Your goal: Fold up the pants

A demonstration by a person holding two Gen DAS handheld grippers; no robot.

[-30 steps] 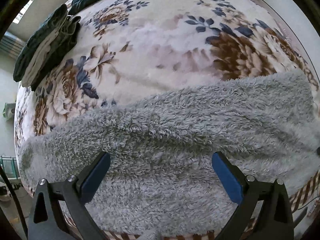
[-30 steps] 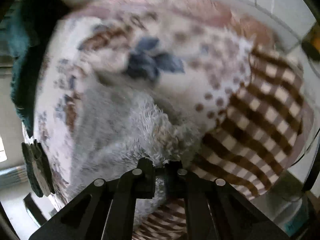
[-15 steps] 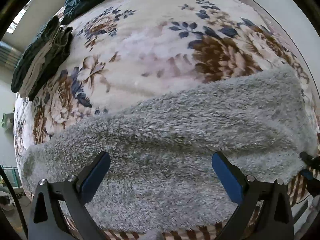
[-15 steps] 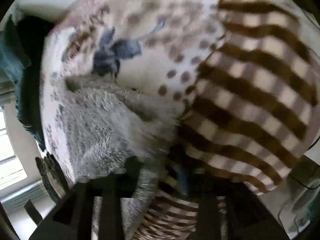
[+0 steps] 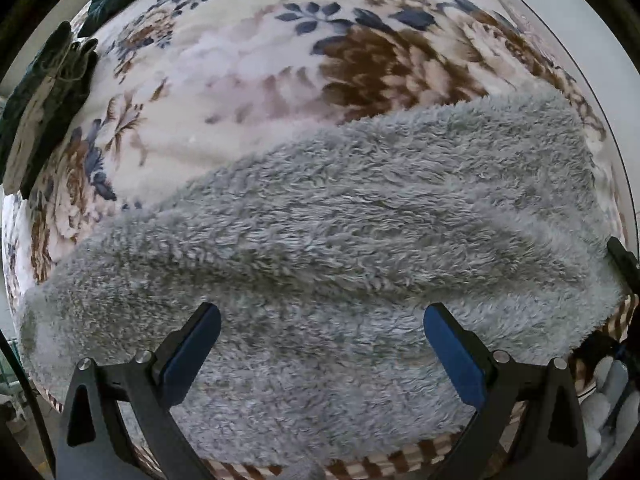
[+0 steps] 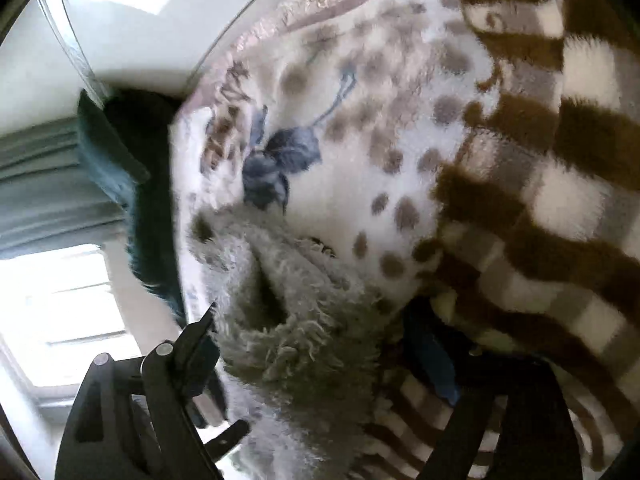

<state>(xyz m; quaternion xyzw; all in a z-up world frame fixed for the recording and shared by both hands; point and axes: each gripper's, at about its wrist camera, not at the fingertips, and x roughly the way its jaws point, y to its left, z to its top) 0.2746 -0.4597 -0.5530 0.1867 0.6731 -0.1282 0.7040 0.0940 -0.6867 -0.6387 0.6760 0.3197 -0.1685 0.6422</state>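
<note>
While both cameras look along their fingers, each line runs from near to far
Left hand-held gripper (image 5: pixel 322 354): fingers well apart, blue pads facing each other, nothing between them; it points down over the pants and no pad presses the fabric
Pants (image 5: pixel 340 240): grey fluffy pants lying flat on the bed, stretched as one long band from the near left to the far right of the left wrist view; one long crease runs along the band
Right hand-held gripper (image 6: pixel 320 354): jaws opening, fingers standing wide; a bunched end of the pants (image 6: pixel 296 320) sits between them, and the pads do not press on it
Right-side fingers: the left finger (image 6: pixel 192 356) shows sharp and black; the right one, with its blue pad, is dim and half hidden by fabric
Pants end, right wrist view: the pile stands up in a rumpled fold with a dark hollow in its middle, resting on the blankets
Checked blanket (image 6: pixel 560 200): brown and cream checks, on the right of the right wrist view, reaching under the near edge of the pants
Floral blanket (image 5: pixel 280 80): cream with brown and blue flowers, covering the bed beyond the pants
Folded clothes (image 5: pixel 44 92): dark green and pale pieces stacked at the far left edge of the bed, well apart from the pants
Far background: a pale wall and a bright window, blurred
</note>
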